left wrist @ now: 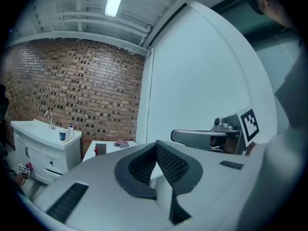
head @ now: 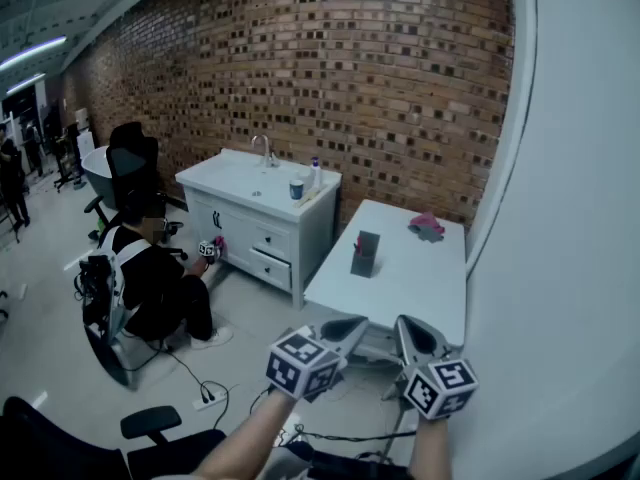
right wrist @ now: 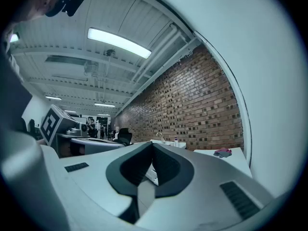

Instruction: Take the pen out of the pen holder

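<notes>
A dark pen holder [head: 365,255] stands on the white table [head: 420,288], with a red pen [left wrist: 96,149] showing at its edge in the left gripper view. Both grippers hover side by side short of the table's near edge, well back from the holder. My left gripper [head: 345,330] is shut with nothing between its pads [left wrist: 168,162]. To its right, my right gripper [head: 415,334] also has its jaws together and empty; its tips [right wrist: 152,146] meet in its own view. The holder [left wrist: 100,149] is small and far off in the left gripper view.
A pink cloth [head: 427,226] lies at the table's far end. A white sink cabinet [head: 262,193] stands left of the table by the brick wall. A person [head: 150,268] crouches beside it. A power strip [head: 207,400] and cables lie on the floor. A white wall [head: 570,218] borders the right.
</notes>
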`<act>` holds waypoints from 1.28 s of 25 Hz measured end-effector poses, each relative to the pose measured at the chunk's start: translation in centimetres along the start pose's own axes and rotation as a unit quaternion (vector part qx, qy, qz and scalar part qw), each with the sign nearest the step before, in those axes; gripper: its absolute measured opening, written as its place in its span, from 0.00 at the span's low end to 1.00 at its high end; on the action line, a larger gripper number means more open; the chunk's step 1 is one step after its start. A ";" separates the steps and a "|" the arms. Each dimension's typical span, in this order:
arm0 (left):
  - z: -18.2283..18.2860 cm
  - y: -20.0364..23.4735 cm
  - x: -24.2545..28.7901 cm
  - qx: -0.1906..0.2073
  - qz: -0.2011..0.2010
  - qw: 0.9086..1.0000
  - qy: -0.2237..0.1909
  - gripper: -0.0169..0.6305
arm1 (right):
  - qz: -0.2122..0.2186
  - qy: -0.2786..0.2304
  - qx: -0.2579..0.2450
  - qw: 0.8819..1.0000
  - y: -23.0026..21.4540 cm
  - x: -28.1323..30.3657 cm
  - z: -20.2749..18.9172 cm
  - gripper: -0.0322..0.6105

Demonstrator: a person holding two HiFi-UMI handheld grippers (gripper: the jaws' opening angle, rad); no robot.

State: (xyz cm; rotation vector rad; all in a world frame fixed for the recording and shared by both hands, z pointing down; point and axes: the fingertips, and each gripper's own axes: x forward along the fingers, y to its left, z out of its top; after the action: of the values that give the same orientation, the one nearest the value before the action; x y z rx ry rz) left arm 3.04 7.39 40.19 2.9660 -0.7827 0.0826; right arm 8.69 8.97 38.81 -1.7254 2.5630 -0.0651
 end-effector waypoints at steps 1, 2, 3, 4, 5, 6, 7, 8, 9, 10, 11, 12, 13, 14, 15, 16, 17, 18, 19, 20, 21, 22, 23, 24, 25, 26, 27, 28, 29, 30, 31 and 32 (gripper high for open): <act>0.0 0.1 0.1 -0.001 0.001 1.000 -0.001 0.04 | 0.000 0.002 0.001 1.000 -0.1 0.1 -0.1 0.03; 0.0 0.2 0.1 -0.002 0.002 1.000 -0.001 0.04 | -0.001 0.003 0.001 1.000 -0.3 0.1 -0.1 0.03; -0.1 0.3 0.2 -0.003 0.002 1.000 -0.001 0.04 | -0.001 0.003 0.002 1.000 -0.4 0.2 -0.1 0.03; 0.0 0.4 0.3 -0.003 0.003 1.000 -0.001 0.04 | -0.001 0.001 0.002 1.000 -0.5 0.3 0.0 0.03; 0.1 0.5 0.5 -0.003 0.004 1.000 -0.001 0.04 | -0.001 0.000 0.002 1.000 -0.6 0.4 0.1 0.03; 0.2 0.7 0.6 -0.003 0.005 1.000 -0.002 0.04 | -0.001 0.000 0.001 1.000 -0.7 0.6 0.2 0.03; 0.2 0.8 0.8 -0.003 0.006 1.000 -0.002 0.04 | -0.001 0.000 0.001 1.000 -0.8 0.7 0.3 0.03; 0.1 1.0 1.0 -0.005 0.004 1.000 0.000 0.04 | -0.002 0.001 0.002 1.000 -1.0 0.9 0.3 0.03; 0.0 1.1 1.2 -0.006 0.003 1.000 0.002 0.04 | -0.003 0.002 0.004 1.000 -1.2 1.1 0.2 0.03; 0.0 1.3 1.5 -0.006 0.001 1.000 0.004 0.04 | -0.004 0.003 0.005 1.000 -1.4 1.3 0.1 0.03; -0.1 1.5 1.7 -0.006 -0.001 1.000 0.005 0.04 | -0.006 0.003 0.006 1.000 -1.7 1.6 0.0 0.03; -0.1 1.7 2.0 -0.006 -0.001 1.000 0.005 0.04 | -0.007 0.004 0.006 1.000 -1.9 1.8 -0.1 0.03; 0.1 2.1 2.2 -0.006 0.000 1.000 0.005 0.04 | -0.009 0.004 0.007 1.000 -2.2 2.1 -0.1 0.03; 0.2 2.5 2.6 -0.005 0.001 1.000 0.005 0.04 | -0.010 0.004 0.008 1.000 -2.5 2.5 0.0 0.03; 0.3 2.8 2.9 -0.005 0.001 1.000 0.005 0.04 | -0.011 0.004 0.009 1.000 -2.8 2.8 0.0 0.03; 0.4 3.2 3.3 -0.005 0.000 1.000 0.006 0.04 | -0.012 0.004 0.009 1.000 -3.1 3.2 0.1 0.03; 0.4 3.5 3.7 -0.005 -0.002 1.000 0.008 0.04 | -0.014 0.005 0.009 1.000 -3.5 3.6 0.1 0.03; 0.3 4.0 4.2 -0.005 -0.003 1.000 0.009 0.04 | -0.015 0.005 0.009 1.000 -3.9 4.1 0.0 0.03; 0.2 4.6 4.6 -0.005 -0.005 1.000 0.011 0.04 | -0.016 0.005 0.009 1.000 -4.3 4.7 -0.1 0.03; 0.0 5.1 5.1 -0.007 -0.006 1.000 0.013 0.04 | -0.016 0.006 0.009 1.000 -4.6 5.3 -0.3 0.03; -0.2 5.7 5.6 -0.009 -0.008 1.000 0.014 0.04 | -0.015 0.007 0.010 1.000 -4.9 5.9 -0.5 0.03; -0.3 6.2 6.1 -0.011 -0.009 1.000 0.015 0.04 | -0.015 0.009 0.010 1.000 -5.2 6.4 -0.6 0.03; -0.3 6.7 6.6 -0.012 -0.011 1.000 0.017 0.04 | -0.016 0.010 0.010 1.000 -5.6 6.9 -0.6 0.03; -0.3 7.1 7.2 -0.012 -0.012 1.000 0.018 0.04 | -0.017 0.011 0.011 1.000 -6.1 7.5 -0.6 0.03; -0.2 7.6 7.8 -0.013 -0.014 1.000 0.019 0.04 | -0.019 0.013 0.011 1.000 -6.6 8.0 -0.7 0.03; -0.3 8.2 8.4 -0.014 -0.015 1.000 0.019 0.04 | -0.020 0.015 0.012 1.000 -7.2 8.6 -0.8 0.03; -0.4 8.8 9.1 -0.015 -0.015 1.000 0.020 0.04 | -0.021 0.018 0.012 1.000 -7.8 9.2 -1.0 0.03; -0.5 9.3 9.8 -0.017 -0.017 1.000 0.020 0.04 | -0.022 0.021 0.012 0.999 -8.4 9.8 -1.2 0.03; -0.5 9.9 10.4 -0.018 -0.019 0.999 0.021 0.04 | -0.023 0.023 0.012 0.999 -8.9 10.5 -1.3 0.03; -0.5 10.5 11.1 -0.020 -0.022 0.999 0.022 0.04 | -0.025 0.024 0.011 0.999 -9.4 11.1 -1.3 0.03; -0.5 11.2 11.7 -0.022 -0.025 0.999 0.024 0.04 | -0.026 0.027 0.011 0.999 -9.9 11.9 -1.3 0.03; -0.4 11.8 12.4 -0.024 -0.027 0.999 0.026 0.04 | -0.028 0.029 0.011 0.999 -10.3 12.6 -1.3 0.03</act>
State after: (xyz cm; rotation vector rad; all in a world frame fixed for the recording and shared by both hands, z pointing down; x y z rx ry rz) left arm 7.95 -8.93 42.13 2.9255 -0.6866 0.1356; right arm 13.43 -6.58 40.49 -1.8132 2.5443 -0.1484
